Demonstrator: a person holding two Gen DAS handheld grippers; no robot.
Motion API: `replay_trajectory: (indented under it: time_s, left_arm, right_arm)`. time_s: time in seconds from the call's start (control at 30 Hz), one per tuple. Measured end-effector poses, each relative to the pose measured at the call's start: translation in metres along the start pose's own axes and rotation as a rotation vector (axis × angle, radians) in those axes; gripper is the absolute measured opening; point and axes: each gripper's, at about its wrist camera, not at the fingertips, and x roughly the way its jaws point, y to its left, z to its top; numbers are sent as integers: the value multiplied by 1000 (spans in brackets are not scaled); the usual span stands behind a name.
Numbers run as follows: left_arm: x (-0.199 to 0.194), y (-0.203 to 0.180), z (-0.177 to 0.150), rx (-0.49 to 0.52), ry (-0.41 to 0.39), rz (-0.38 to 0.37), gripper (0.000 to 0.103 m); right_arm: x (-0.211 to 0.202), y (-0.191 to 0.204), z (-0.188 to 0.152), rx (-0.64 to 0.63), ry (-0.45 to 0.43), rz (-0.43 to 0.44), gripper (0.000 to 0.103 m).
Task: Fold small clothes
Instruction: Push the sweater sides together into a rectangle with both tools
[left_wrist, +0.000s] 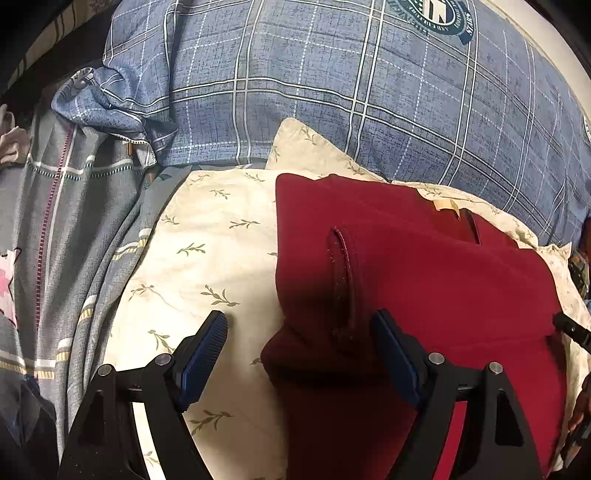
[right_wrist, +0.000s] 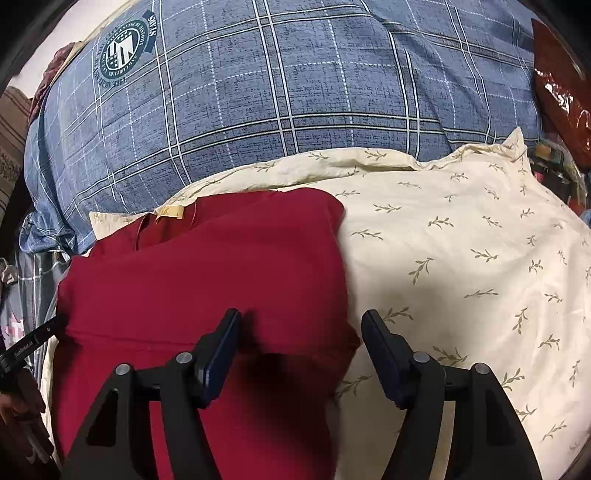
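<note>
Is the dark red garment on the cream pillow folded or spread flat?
Folded: the dark red garment lies as a compact stack on the cream leaf-print pillow, layers overlapping, with rounded doubled edges.

The near end of the red garment (left_wrist: 424, 280) ran off the bottom edge of both wrist views, behind the gripper frames, so its full outline could not be told. It hid part of the cream pillow (right_wrist: 461, 251). The round badge (left_wrist: 432, 14) on the blue checked quilt (left_wrist: 332, 92) was cut by the top edge in the left view; its lettering was too small to read. Things at the right edge (right_wrist: 557, 85) were blurred.
</note>
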Motion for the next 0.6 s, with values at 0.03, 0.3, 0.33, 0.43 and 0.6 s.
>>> replay_trajectory:
  time_s: [0.03, 0.3, 0.33, 0.43, 0.6]
  left_arm:
    - [3, 0, -1, 6, 7, 1, 80]
    - [3, 4, -3, -12, 14, -16, 82]
    - [-3, 4, -6, -5, 12, -17, 82]
    - [-27, 5, -21, 19, 30, -65, 81]
    - [-83, 10, -59, 63, -8, -98, 81]
  right_arm:
    - [2, -1, 0, -1, 3, 0, 69]
    - [11, -7, -1, 28, 30, 26, 71]
    - [6, -6, -2, 29, 27, 33, 72]
    - [-25, -5, -8, 56, 13, 107, 72]
    - [-71, -3, -42, 48, 50, 237, 76]
